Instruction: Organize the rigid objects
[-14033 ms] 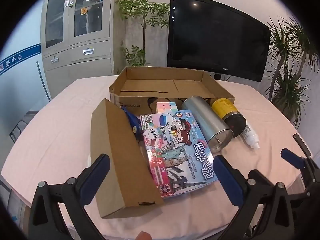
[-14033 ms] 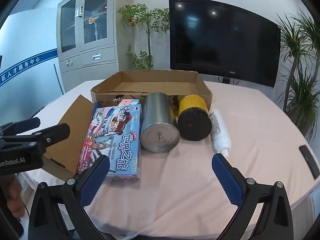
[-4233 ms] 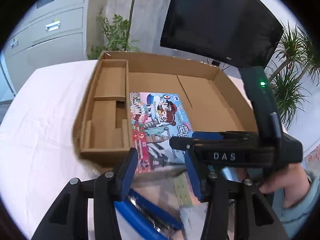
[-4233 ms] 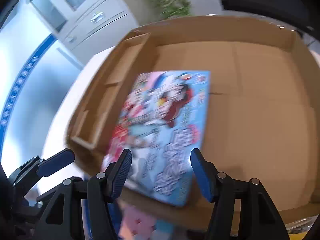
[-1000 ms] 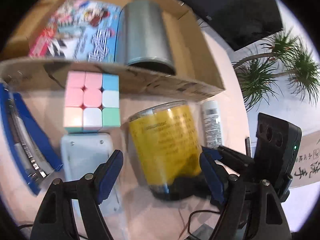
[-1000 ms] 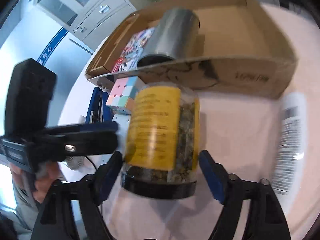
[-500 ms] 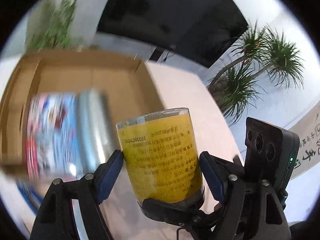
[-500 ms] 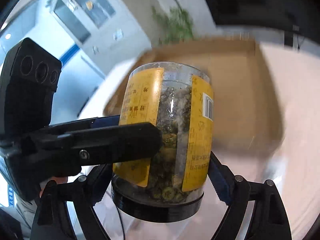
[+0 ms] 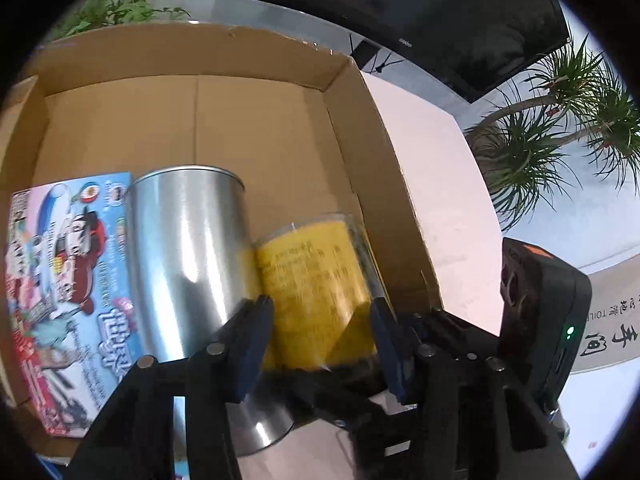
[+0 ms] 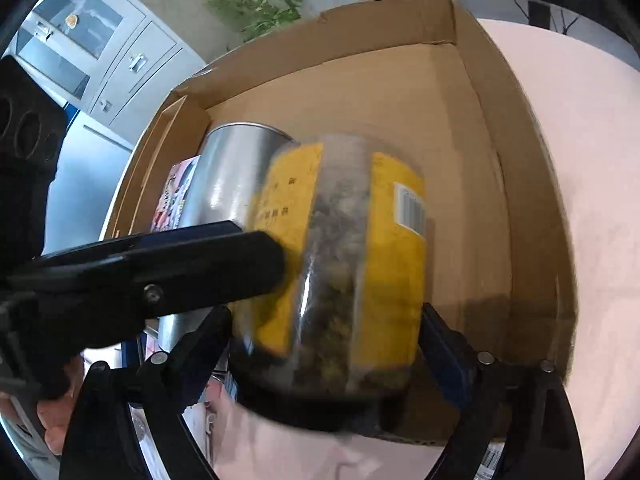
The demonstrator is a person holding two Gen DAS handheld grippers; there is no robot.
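A clear jar with a yellow label [image 9: 316, 292] and a black lid lies tilted into the cardboard box [image 9: 260, 128], beside the silver can [image 9: 188, 256]. It also shows in the right wrist view [image 10: 340, 272], blurred. My left gripper [image 9: 320, 332] is shut on the jar near its lid end. My right gripper [image 10: 324, 344] is shut on the same jar from the other side. The silver can [image 10: 228, 168] lies in the box next to a colourful puzzle box [image 9: 60, 280].
The box wall [image 10: 532, 184] stands close to the right of the jar. The table has a pink cloth [image 9: 436, 160]. A black TV [image 9: 420, 8] and potted plants [image 9: 552, 120] stand behind. A white tube's end [image 10: 494, 460] lies near the box front.
Both grippers have carried the jar forward and down from above the table into the box, tilting it to lie beside the silver can.
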